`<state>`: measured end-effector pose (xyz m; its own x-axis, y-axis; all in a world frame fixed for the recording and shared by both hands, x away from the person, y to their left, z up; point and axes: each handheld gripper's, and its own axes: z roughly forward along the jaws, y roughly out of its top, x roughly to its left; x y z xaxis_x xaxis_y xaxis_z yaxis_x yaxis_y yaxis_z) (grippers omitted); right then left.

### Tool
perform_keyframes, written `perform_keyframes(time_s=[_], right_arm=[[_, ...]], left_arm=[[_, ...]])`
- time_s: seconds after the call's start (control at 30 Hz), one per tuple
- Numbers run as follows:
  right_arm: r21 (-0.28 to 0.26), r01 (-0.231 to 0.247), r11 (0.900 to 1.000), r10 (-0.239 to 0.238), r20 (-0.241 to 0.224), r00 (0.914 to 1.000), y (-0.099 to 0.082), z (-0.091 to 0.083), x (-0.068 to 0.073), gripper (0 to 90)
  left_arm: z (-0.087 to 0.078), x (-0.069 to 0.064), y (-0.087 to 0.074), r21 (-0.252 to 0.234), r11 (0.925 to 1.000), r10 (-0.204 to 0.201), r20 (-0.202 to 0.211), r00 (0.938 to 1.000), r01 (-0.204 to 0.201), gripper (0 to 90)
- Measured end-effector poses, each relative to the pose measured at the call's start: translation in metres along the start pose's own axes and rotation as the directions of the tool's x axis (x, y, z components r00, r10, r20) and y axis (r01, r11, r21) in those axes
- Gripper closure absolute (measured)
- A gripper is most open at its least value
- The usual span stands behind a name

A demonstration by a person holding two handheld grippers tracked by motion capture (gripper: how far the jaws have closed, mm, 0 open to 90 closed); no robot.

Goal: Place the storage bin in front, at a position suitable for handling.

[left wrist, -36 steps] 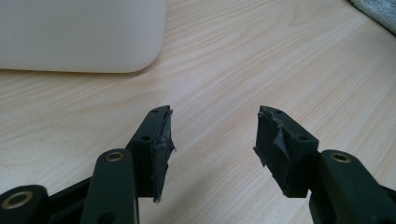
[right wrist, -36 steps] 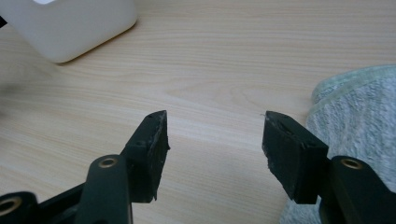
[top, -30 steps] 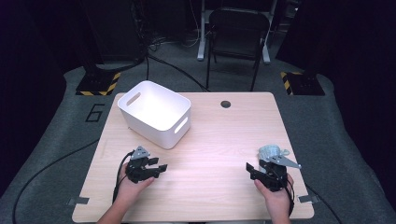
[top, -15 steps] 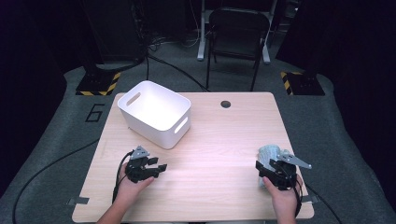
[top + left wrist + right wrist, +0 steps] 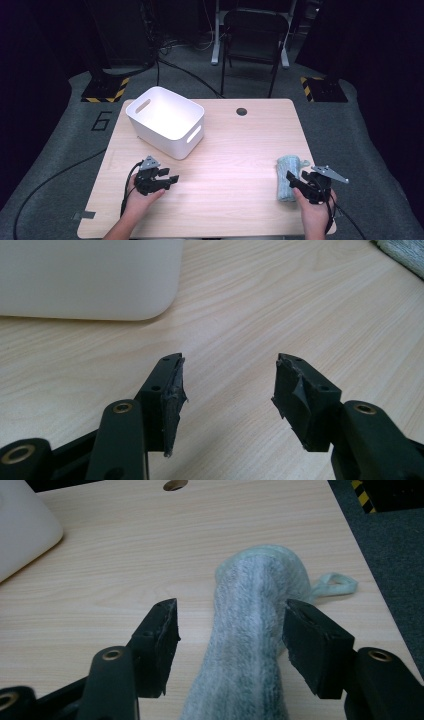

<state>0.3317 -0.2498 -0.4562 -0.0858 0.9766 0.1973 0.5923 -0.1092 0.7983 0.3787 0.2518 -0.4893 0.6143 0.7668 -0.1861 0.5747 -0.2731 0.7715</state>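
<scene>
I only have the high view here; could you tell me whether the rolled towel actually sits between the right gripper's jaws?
Observer: Yes. In the right gripper view the towel runs up between the jaws of the right gripper; a gap shows at the left jaw, so they are open.
Operator: Thank you. Does the towel have anything attached?
Observer: A small loop sticks out beside its far end.
Operator: And the left gripper?
Observer: The left gripper is open over bare table, with worn, ragged pads; the white bin stands ahead to its left.
</scene>
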Motion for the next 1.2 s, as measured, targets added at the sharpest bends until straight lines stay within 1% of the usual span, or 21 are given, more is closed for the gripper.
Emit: perform_keyframes(time_s=[0.17, 0.23, 0.27, 0.33, 0.43, 0.53, 0.57, 0.6, 0.67, 0.73, 0.77, 0.8, 0.83, 0.87, 0.9, 0.93, 1.03, 1.07, 1.1, 1.13, 1.2], right_arm=[[0.005, -0.006, 1.0000, 0.006, 0.010, 0.9999, -0.002, 0.005, -0.004, 39.2], [0.010, 0.018, 0.9998, -0.018, 0.016, 0.9997, -0.003, 0.009, -0.005, 39.2], [0.014, 0.018, 0.9997, -0.019, 0.019, 0.9996, -0.003, 0.011, -0.006, 39.2], [0.030, 0.009, 0.9995, -0.010, 0.024, 0.9997, -0.004, 0.016, -0.009, 39.3], [0.039, 0.010, 0.9992, -0.011, 0.031, 0.9995, -0.005, 0.022, -0.012, 41.2], [0.059, 0.009, 0.9982, -0.011, 0.035, 0.9993, -0.007, 0.026, -0.015, 41.3], [0.065, 0.000, 0.9979, -0.003, 0.042, 0.9991, -0.007, 0.028, -0.014, 41.3], [0.080, -0.002, 0.9968, -0.001, 0.039, 0.9992, -0.007, 0.029, -0.014, 41.4], [0.080, 0.000, 0.9968, -0.003, 0.036, 0.9993, -0.008, 0.031, -0.015, 42.4], [0.098, -0.004, 0.9951, 0.001, 0.032, 0.9995, -0.008, 0.033, -0.014, 43.1], [0.095, -0.004, 0.9955, 0.001, 0.024, 0.9997, -0.008, 0.035, -0.014, 43.4], [0.116, -0.006, 0.9932, 0.002, 0.030, 0.9995, -0.008, 0.035, -0.014, 43.8], [0.117, 0.001, 0.9932, -0.005, 0.032, 0.9995, -0.008, 0.037, -0.014, 44.1], [0.127, -0.009, 0.9918, 0.005, 0.033, 0.9994, -0.009, 0.038, -0.013, 44.2], [0.132, 0.005, 0.9913, -0.009, 0.028, 0.9996, -0.009, 0.041, -0.014, 44.2], [0.143, -0.002, 0.9897, -0.003, 0.034, 0.9994, -0.010, 0.042, -0.013, 44.1], [0.142, 0.003, 0.9899, -0.007, 0.031, 0.9995, -0.011, 0.046, -0.013, 44.2], [0.151, 0.008, 0.9885, -0.013, 0.033, 0.9994, -0.011, 0.047, -0.014, 44.2], [0.163, -0.002, 0.9866, -0.003, 0.032, 0.9995, -0.012, 0.049, -0.014, 44.3], [0.164, 0.012, 0.9863, -0.018, 0.035, 0.9992, -0.012, 0.050, -0.015, 44.5], [0.188, -0.008, 0.9821, 0.006, 0.008, 1.0000, -0.013, 0.052, -0.016, 44.7]], left_arm=[[0.000, 0.000, 0.000, -0.002, 1.0000, -0.007, -0.003, 1.0000, 0.007, 45.4], [0.000, 0.001, 0.000, -0.001, 1.0000, -0.003, -0.004, 1.0000, 0.003, 45.4], [0.000, 0.001, 0.000, -0.010, 0.9999, -0.009, -0.011, 0.9999, 0.008, 45.4], [-0.001, 0.004, 0.000, -0.007, 0.9999, -0.010, -0.007, 0.9999, 0.010, 45.4], [-0.003, 0.006, 0.000, -0.020, 0.9993, -0.032, -0.020, 0.9993, 0.031, 45.4], [-0.004, 0.009, 0.000, -0.019, 0.9993, -0.032, -0.015, 0.9994, 0.031, 45.3], [-0.004, 0.009, 0.000, -0.016, 0.9991, -0.039, -0.019, 0.9991, 0.038, 45.3], [-0.004, 0.009, 0.000, -0.016, 0.9991, -0.039, -0.020, 0.9991, 0.039, 45.4], [-0.003, 0.009, 0.000, -0.021, 0.9991, -0.036, -0.020, 0.9991, 0.036, 45.4], [-0.004, 0.008, 0.000, -0.011, 0.9994, -0.032, -0.019, 0.9993, 0.032, 45.4], [-0.003, 0.008, -0.001, -0.014, 0.9992, -0.036, -0.021, 0.9991, 0.036, 45.4], [-0.002, 0.008, -0.001, -0.017, 0.9993, -0.033, -0.023, 0.9992, 0.033, 45.4], [-0.002, 0.008, -0.001, -0.016, 0.9993, -0.034, -0.023, 0.9992, 0.033, 45.4], [-0.002, 0.008, -0.001, -0.014, 0.9993, -0.034, -0.021, 0.9992, 0.034, 45.4], [-0.002, 0.008, -0.001, -0.009, 0.9994, -0.033, -0.019, 0.9993, 0.033, 45.4], [-0.002, 0.008, -0.001, -0.009, 0.9994, -0.034, -0.019, 0.9992, 0.034, 45.4], [-0.002, 0.008, -0.001, -0.009, 0.9994, -0.034, -0.020, 0.9992, 0.034, 45.4], [-0.002, 0.007, -0.001, -0.009, 0.9994, -0.034, -0.019, 0.9992, 0.034, 45.4], [-0.002, 0.007, -0.001, -0.007, 0.9995, -0.032, -0.020, 0.9993, 0.032, 45.4], [-0.002, 0.007, -0.001, -0.006, 0.9995, -0.032, -0.020, 0.9993, 0.032, 45.4], [-0.002, 0.007, -0.001, -0.005, 0.9995, -0.032, -0.019, 0.9993, 0.032, 45.4]])
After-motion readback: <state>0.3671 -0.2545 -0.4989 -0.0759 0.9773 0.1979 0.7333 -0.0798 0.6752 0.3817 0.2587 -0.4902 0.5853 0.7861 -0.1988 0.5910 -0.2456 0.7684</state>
